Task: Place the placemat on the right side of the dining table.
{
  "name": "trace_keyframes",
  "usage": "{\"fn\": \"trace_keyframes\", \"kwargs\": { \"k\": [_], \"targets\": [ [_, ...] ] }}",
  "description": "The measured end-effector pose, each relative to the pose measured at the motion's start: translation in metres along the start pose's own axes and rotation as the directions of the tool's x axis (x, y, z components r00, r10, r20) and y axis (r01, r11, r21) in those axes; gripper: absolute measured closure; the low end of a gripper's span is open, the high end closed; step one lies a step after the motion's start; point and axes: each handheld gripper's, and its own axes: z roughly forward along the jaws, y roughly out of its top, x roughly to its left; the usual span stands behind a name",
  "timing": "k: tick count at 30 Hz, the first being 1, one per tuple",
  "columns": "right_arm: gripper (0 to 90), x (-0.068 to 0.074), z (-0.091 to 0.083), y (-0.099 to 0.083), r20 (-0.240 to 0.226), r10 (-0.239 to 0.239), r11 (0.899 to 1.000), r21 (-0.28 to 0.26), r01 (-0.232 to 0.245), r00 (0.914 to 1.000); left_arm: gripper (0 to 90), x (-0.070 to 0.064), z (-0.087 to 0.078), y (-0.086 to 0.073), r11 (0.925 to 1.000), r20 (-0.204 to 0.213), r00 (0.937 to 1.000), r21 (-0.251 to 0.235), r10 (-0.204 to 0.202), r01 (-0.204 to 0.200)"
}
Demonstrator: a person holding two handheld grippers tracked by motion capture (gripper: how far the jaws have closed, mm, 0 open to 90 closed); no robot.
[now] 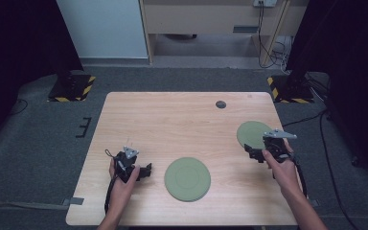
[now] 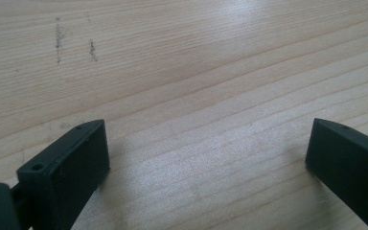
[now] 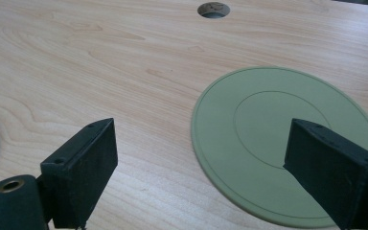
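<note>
from above, you hold your left gripper (image 1: 146, 170) low by the near flat round green plate (image 1: 187, 178) on the pale wooden table (image 1: 172, 122), and your right gripper (image 1: 252, 152) at the far green plate (image 1: 252, 132). two plates, two grippers.

left gripper view: jaws wide, bare wood between.

right gripper view: jaws wide, holding nothing, maybe lined up with that far plate's edge.
</note>
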Motion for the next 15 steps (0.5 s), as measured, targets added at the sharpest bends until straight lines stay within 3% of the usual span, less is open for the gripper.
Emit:
{"fn": "trace_keyframes", "kwargs": {
  "k": [15],
  "targets": [
    [10.0, 0.012, 0.0, -0.01, -0.019, -0.035, 0.999, 0.022, 0.036, 0.9992, 0.8, 0.0, 0.0, 0.0, 1.0, 0.0, 1.0, 0.0, 0.001, -0.001]
  ]
}}
